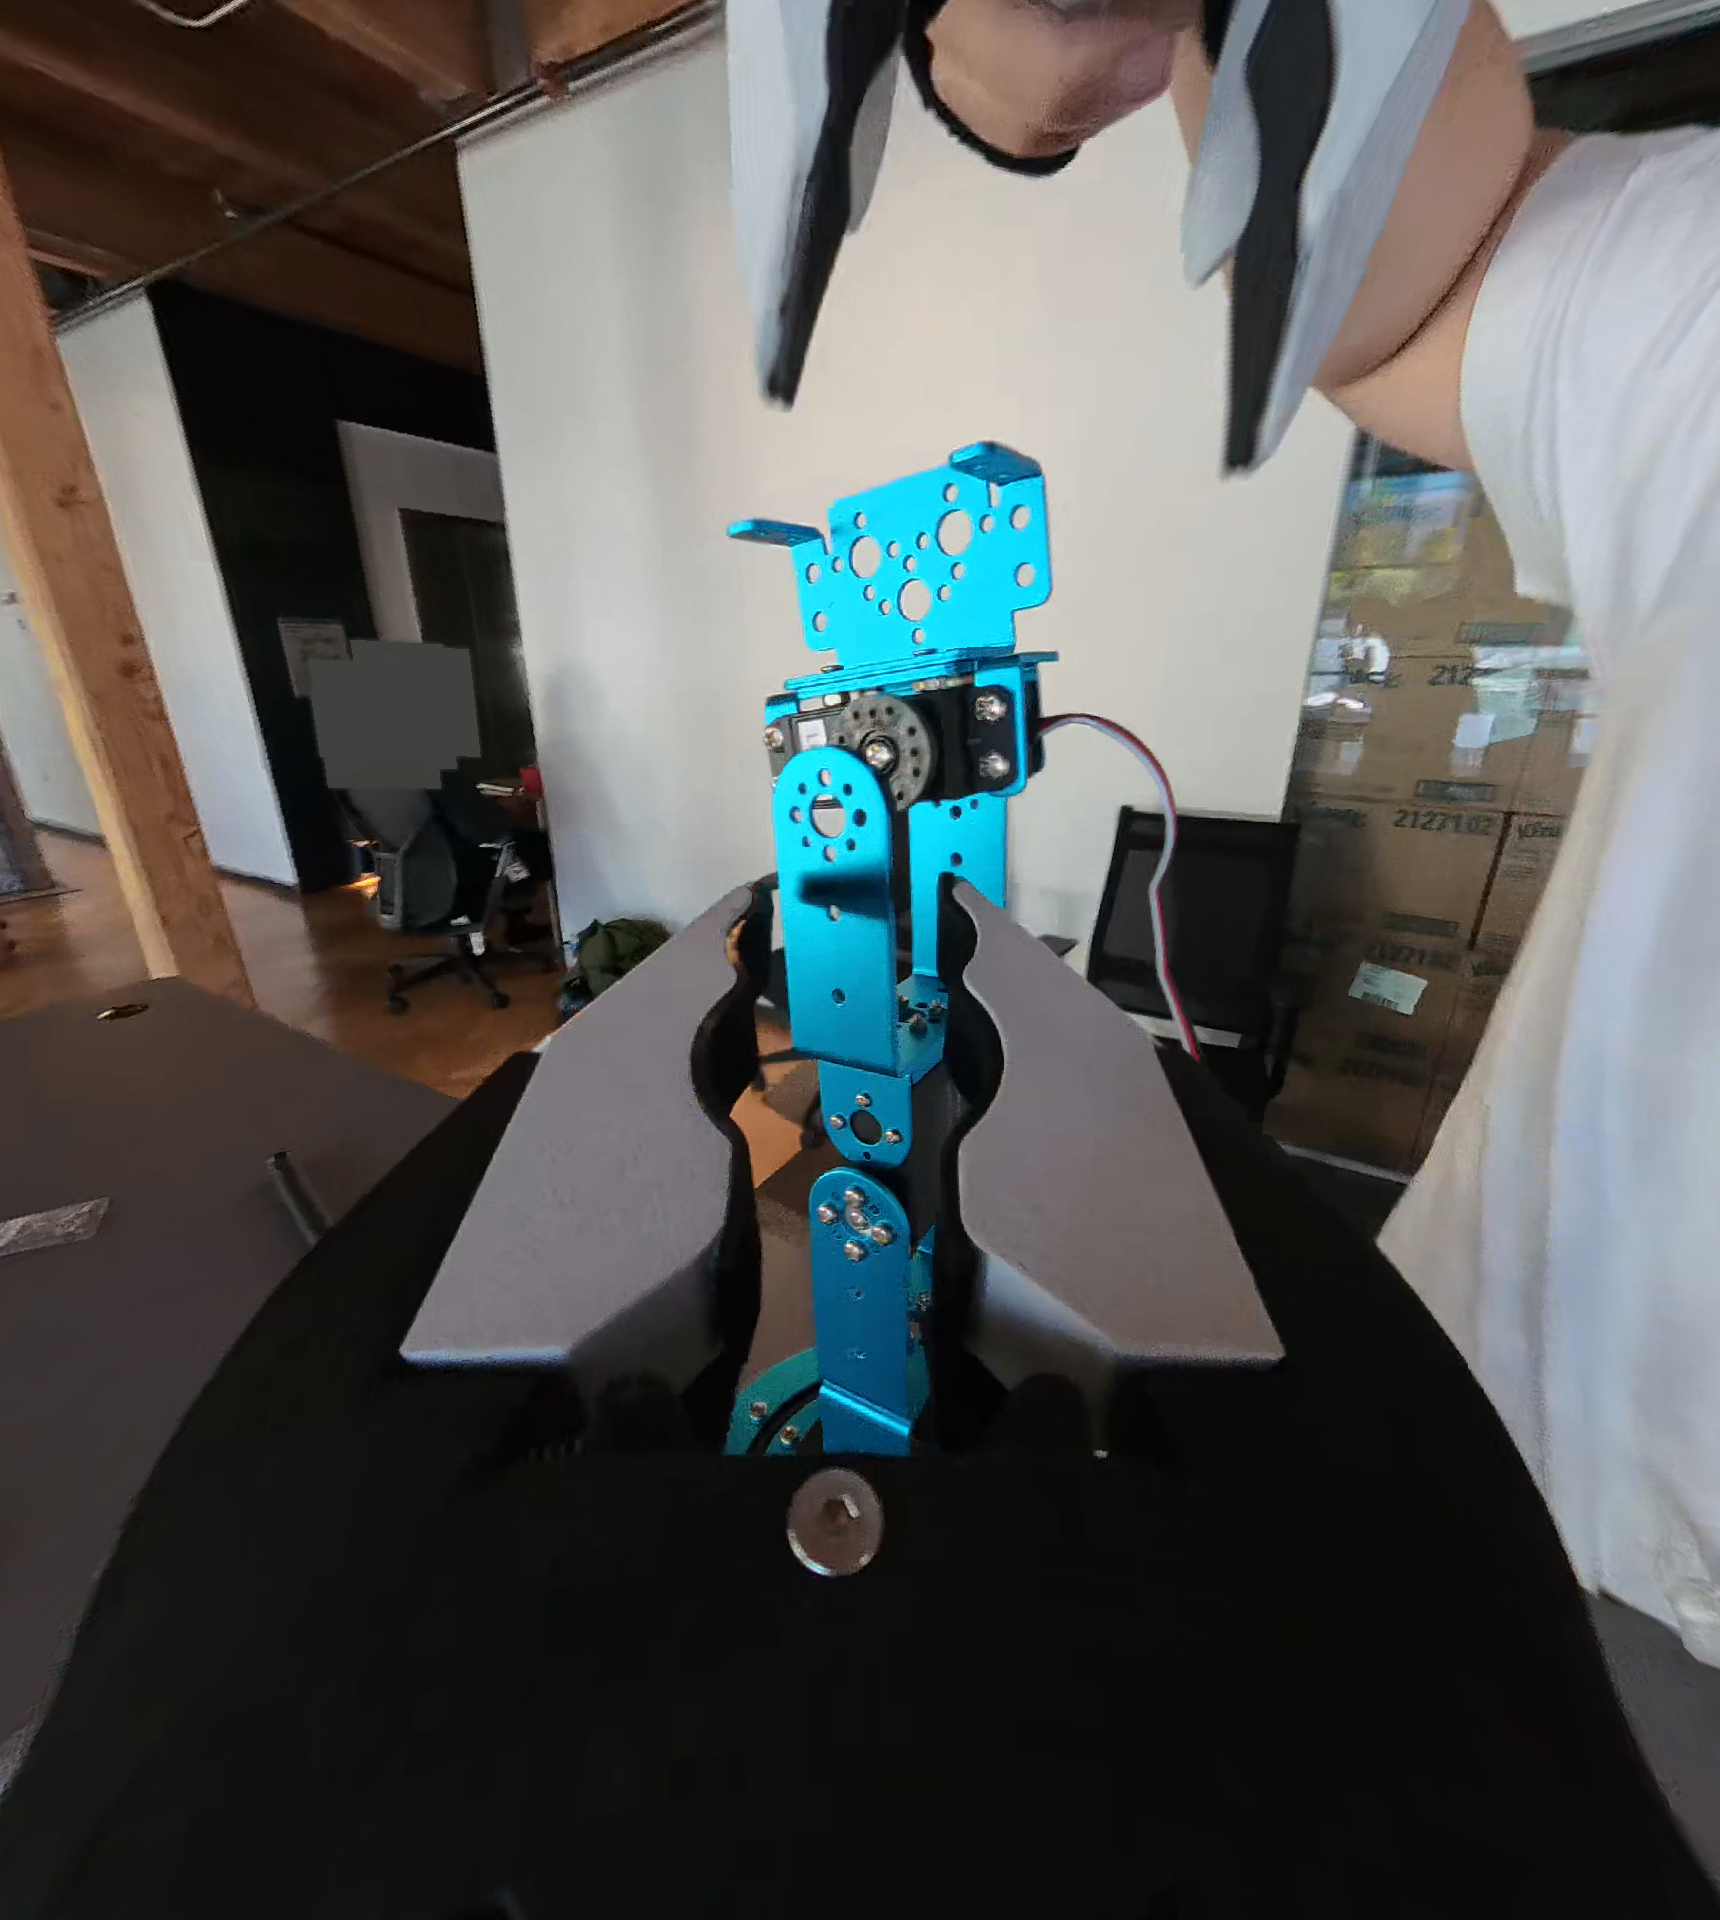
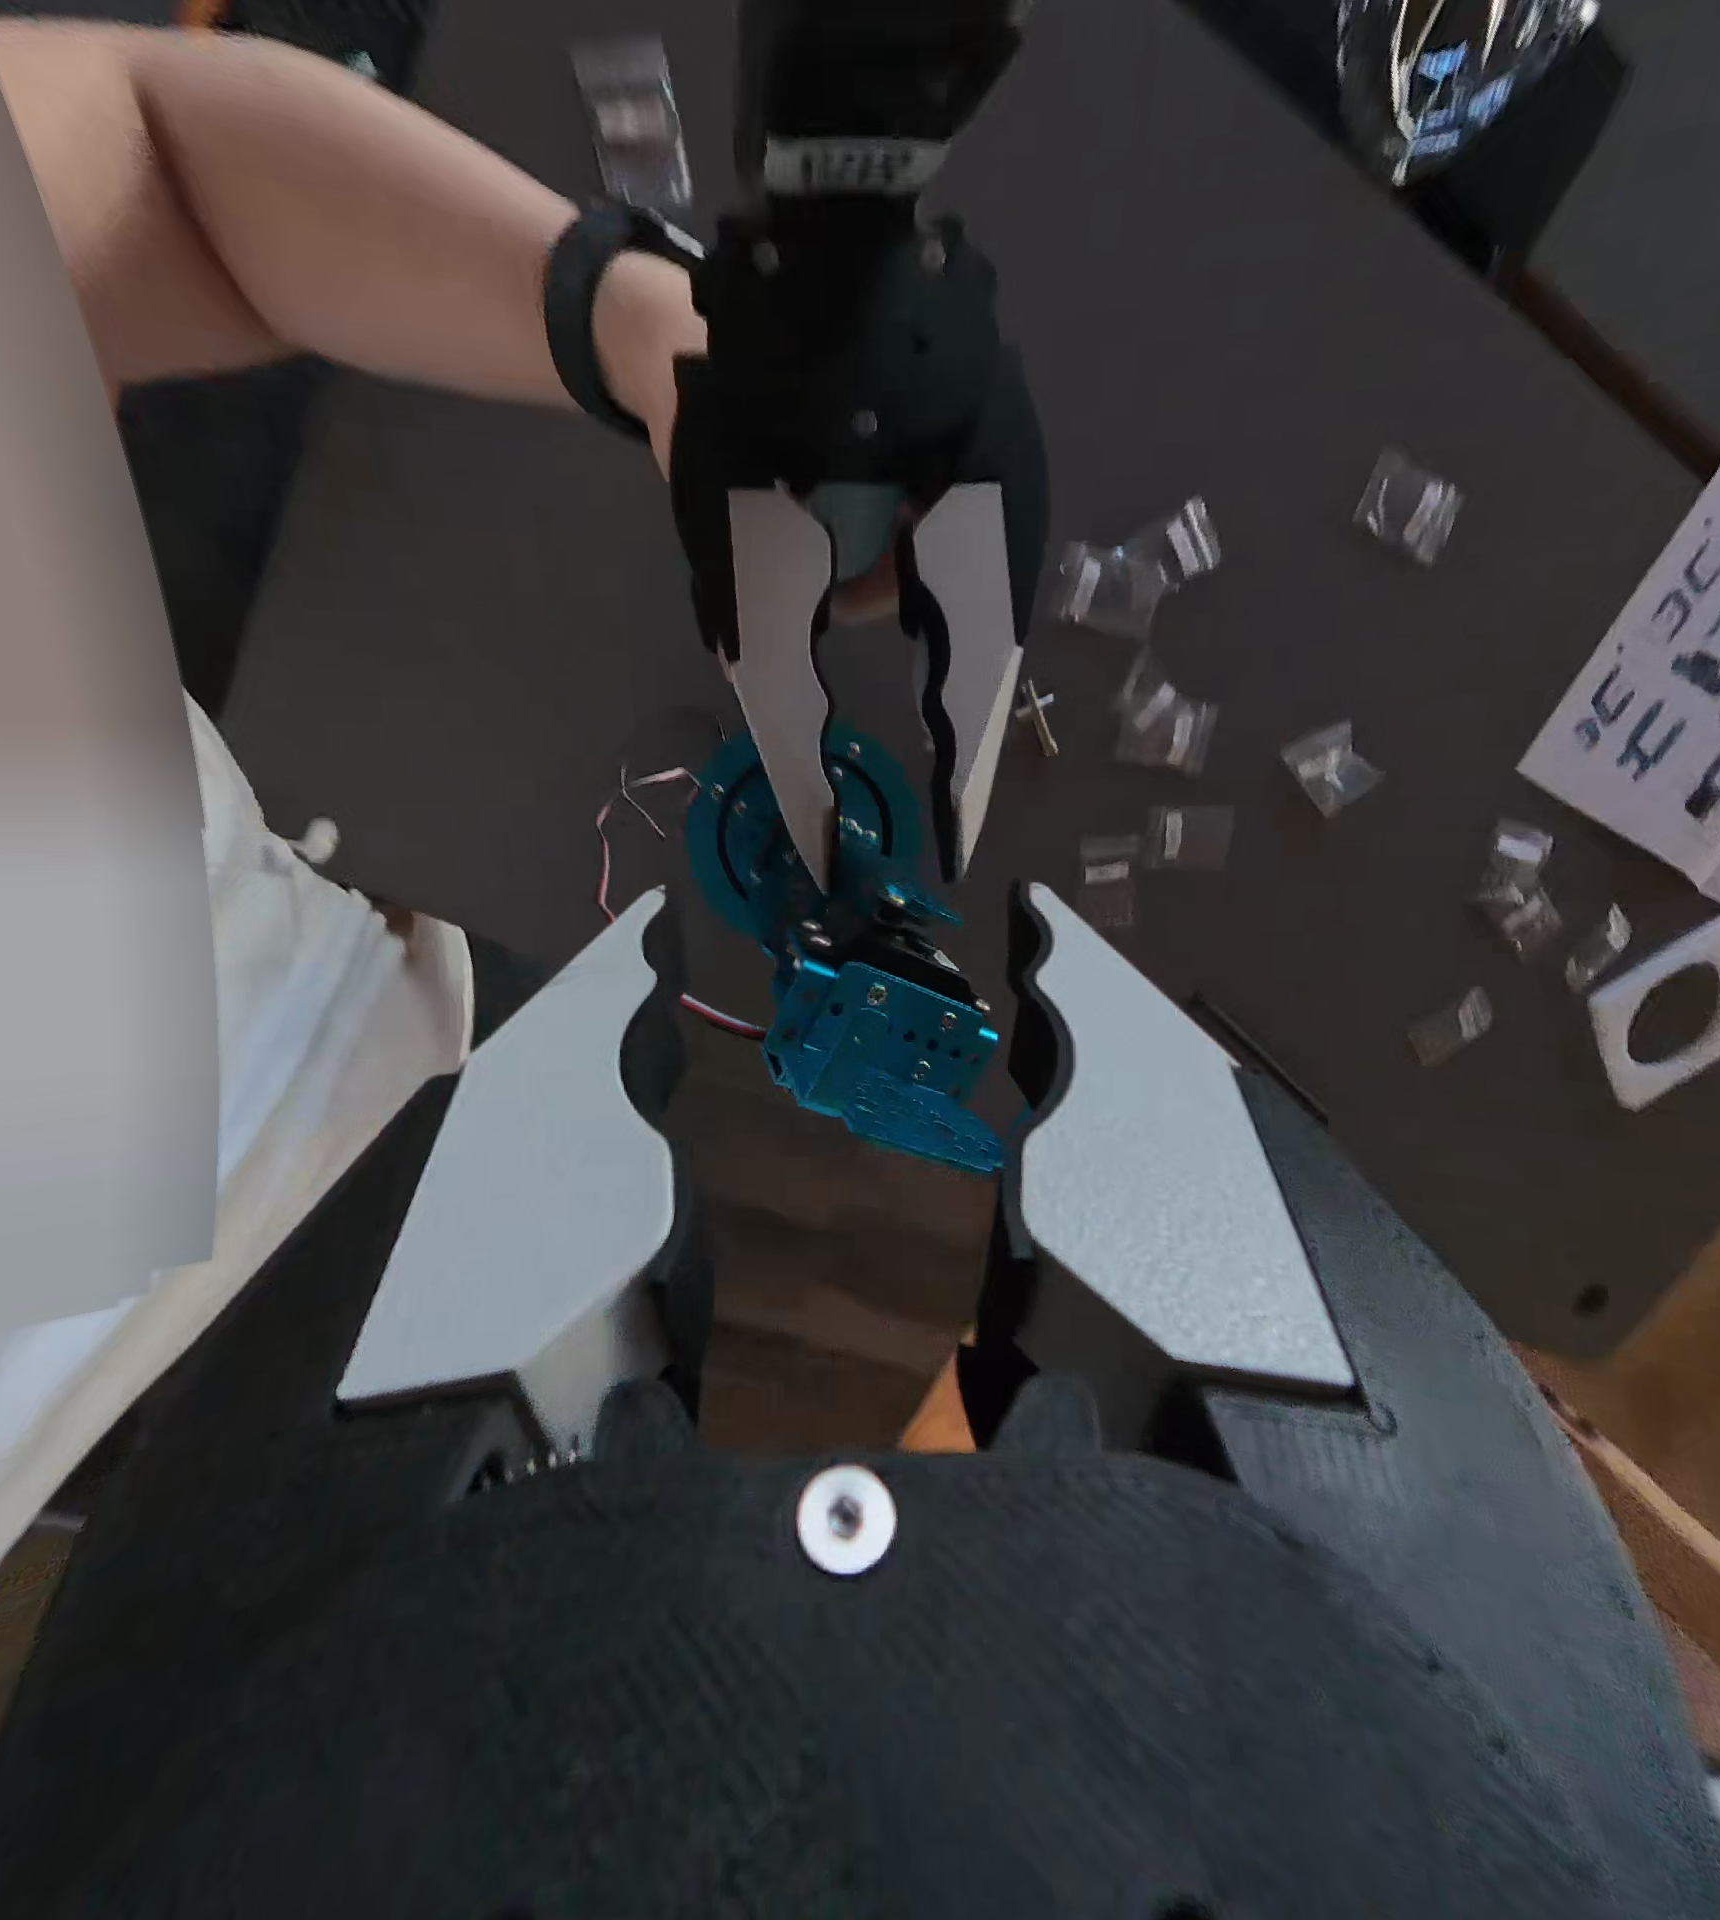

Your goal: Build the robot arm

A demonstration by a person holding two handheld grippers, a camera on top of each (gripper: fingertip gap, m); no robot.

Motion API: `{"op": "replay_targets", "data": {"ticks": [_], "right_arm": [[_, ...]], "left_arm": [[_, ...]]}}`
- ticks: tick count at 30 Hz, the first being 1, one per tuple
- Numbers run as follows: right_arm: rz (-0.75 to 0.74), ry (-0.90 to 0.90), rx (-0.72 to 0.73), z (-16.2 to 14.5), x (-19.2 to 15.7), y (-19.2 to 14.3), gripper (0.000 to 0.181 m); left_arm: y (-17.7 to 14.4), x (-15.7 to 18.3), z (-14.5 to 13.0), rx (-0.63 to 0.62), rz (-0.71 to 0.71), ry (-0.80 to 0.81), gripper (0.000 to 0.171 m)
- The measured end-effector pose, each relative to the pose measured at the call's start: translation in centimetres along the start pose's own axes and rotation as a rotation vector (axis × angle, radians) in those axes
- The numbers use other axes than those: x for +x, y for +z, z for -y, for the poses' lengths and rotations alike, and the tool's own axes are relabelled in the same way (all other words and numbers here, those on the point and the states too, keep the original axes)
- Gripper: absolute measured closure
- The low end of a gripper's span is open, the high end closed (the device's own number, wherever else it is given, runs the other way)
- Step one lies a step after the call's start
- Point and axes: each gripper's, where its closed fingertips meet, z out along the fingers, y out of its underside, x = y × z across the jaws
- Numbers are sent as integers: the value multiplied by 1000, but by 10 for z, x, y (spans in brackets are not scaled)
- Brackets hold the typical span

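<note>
Left gripper point(image 1: 851, 894) is closed round the blue arm point(image 1: 861, 997), jaws pressed on either side of its lower upright links. The arm stands upright between the fingers, its holed bracket point(image 1: 923, 566) at the top and a black servo point(image 1: 903, 743) just under it. A red-white wire point(image 1: 1162, 862) loops off the servo to the right. The arm's round base point(image 2: 799, 805) sits on the dark table point(image 2: 482, 644); in the left wrist view most of that base is hidden behind the gripper body.

Right gripper point(image 2: 840, 894) hangs above the arm with its jaws wide apart, holding nothing. From its own camera the bracket end of the arm sits between the fingertips, apart from the left one; whether it brushes the right one is hard to tell. From the left wrist view it shows at the top point(image 1: 1012, 416), cut off by the frame edge, fingers blurred.

Further out, on the right of the table: a scatter of small clear bags point(image 2: 1162, 717), contents too small to make out, and a small metal cross tool point(image 2: 1038, 717) close to the left gripper's tip. A white block point(image 2: 949, 1008) with a round hole lies nearer. A printed sheet point(image 2: 1708, 686) with blue and black figures runs off the right edge, too blurred to read.

Beyond the table, stacked cardboard boxes point(image 1: 1427, 904) with printed labels, an office chair point(image 1: 451, 883), a wooden post point(image 1: 56, 499).
</note>
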Motion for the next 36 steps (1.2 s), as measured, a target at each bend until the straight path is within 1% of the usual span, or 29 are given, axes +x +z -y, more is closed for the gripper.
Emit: {"op": "replay_targets", "data": {"ticks": [1, 3, 4, 8, 10, 12, 15, 18, 21, 26, 31, 33, 36], "right_arm": [[-19, 1, -42, -1, 2, 5, 120], [-65, 4, -115, 0, 9, 8, 136], [-67, 14, -150, 0, 11, 9, 138], [6, 174, -298, -12, 11, 21, 143], [-7, 193, -350, -19, 12, 28, 145], [-12, 187, -393, -21, 10, 32, 145], [-43, 234, -406, -19, 13, 33, 149], [-74, 281, -428, -23, 17, 33, 150], [-59, 294, -439, -25, 13, 37, 152], [-74, 309, -455, -27, 15, 41, 160], [-94, 318, -459, -27, 17, 37, 158], [-111, 314, -445, -24, 18, 36, 158], [-86, 288, -448, -27, 14, 38, 159]], "left_arm": [[-1, 2, -1, 5, -27, 1, 144], [-2, 1, -3, 3, -38, 10, 144], [-3, 1, -2, 8, -41, 18, 145], [-1, 0, 4, 23, -66, 10, 145], [2, -3, 3, -7, -80, 36, 145], [4, -1, 6, 3, -126, 48, 144], [4, 2, 14, 40, -208, 65, 142], [1, 3, 11, 7, -278, 74, 141], [2, 2, 13, 14, -272, 125, 142], [7, -3, 11, -14, -291, 130, 142], [19, 0, -3, -77, -309, 144, 140], [20, 1, 1, -51, -331, 120, 142], [19, 0, 5, -14, -361, 91, 144]]}}
